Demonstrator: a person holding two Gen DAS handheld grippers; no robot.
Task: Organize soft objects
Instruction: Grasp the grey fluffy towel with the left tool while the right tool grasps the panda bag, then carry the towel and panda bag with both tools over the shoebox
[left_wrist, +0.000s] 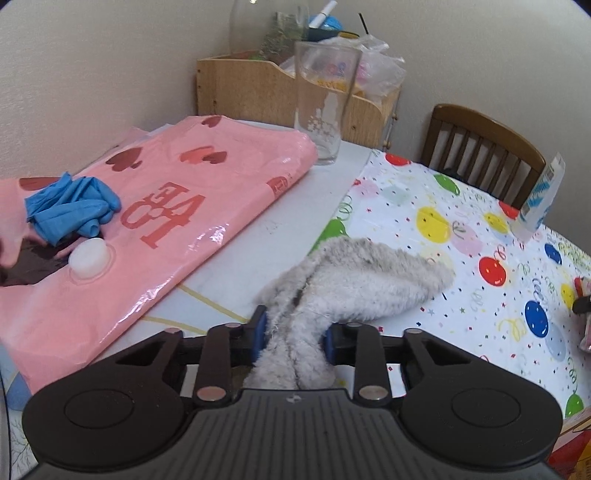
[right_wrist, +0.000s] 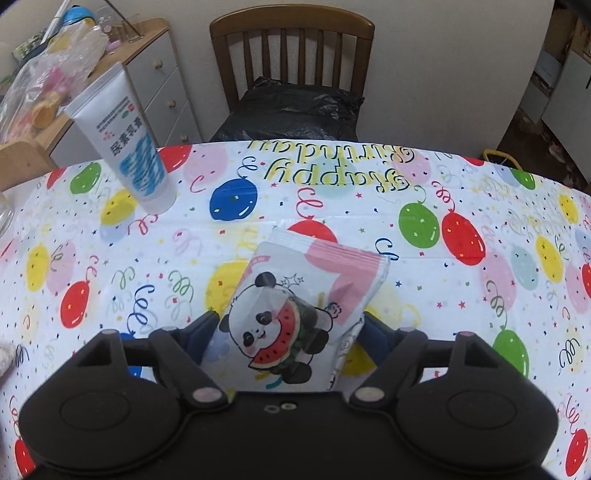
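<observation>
I see a fluffy grey fleece cloth (left_wrist: 354, 273) beside a glossy pink plastic bag (left_wrist: 177, 206), a shiny printed plastic tablecloth (right_wrist: 332, 206), a smooth clear glass (left_wrist: 325, 107), and a varnished wooden chair (right_wrist: 291, 48).

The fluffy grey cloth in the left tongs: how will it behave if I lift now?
The fluffy grey cloth will probably flop and drape: it already lies folded and limp on the table. It looks light for its bulk. The left tongs pinch only one bunched end, so the free end will likely trail and drag.
</observation>
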